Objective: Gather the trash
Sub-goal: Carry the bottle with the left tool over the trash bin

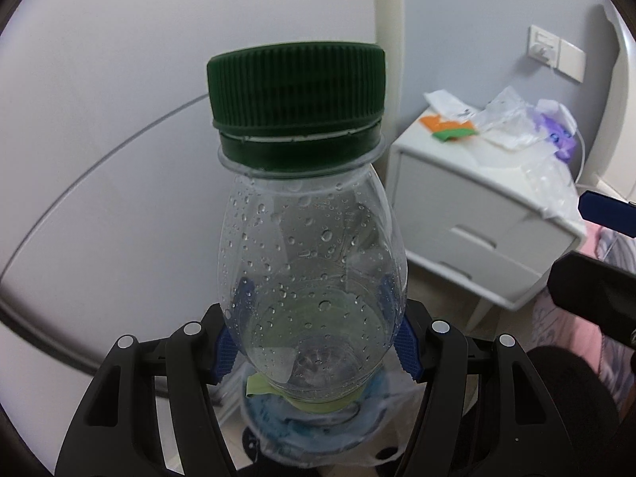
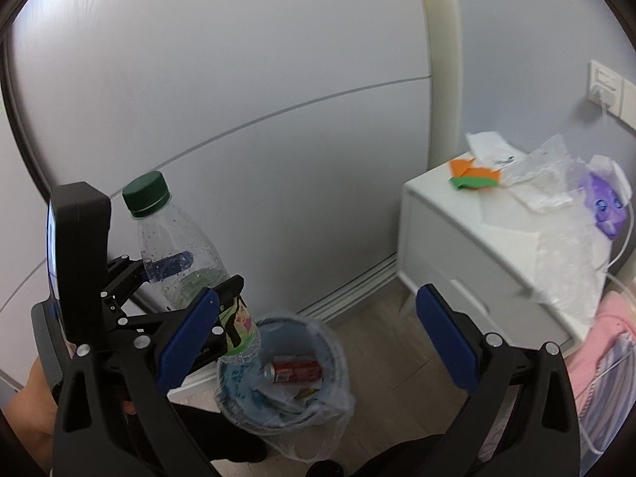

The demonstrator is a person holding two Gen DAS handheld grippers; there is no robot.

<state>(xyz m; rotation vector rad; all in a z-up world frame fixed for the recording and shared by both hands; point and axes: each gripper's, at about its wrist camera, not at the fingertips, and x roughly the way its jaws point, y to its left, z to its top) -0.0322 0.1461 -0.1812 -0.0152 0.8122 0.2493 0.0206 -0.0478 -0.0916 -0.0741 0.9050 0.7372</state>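
L wrist view: left gripper (image 1: 314,342) clamped on clear bottle (image 1: 314,262) w/ green cap (image 1: 296,83), cap up, above bin (image 1: 318,429); bin mostly hidden behind bottle. R wrist view: right gripper (image 2: 318,334) jaws wide apart, holding nothing, above floor near nightstand (image 2: 457,246). Lined bin holds red can (image 2: 294,371); other contents hard to make out. Wrappers (image 2: 532,175) on nightstand top.
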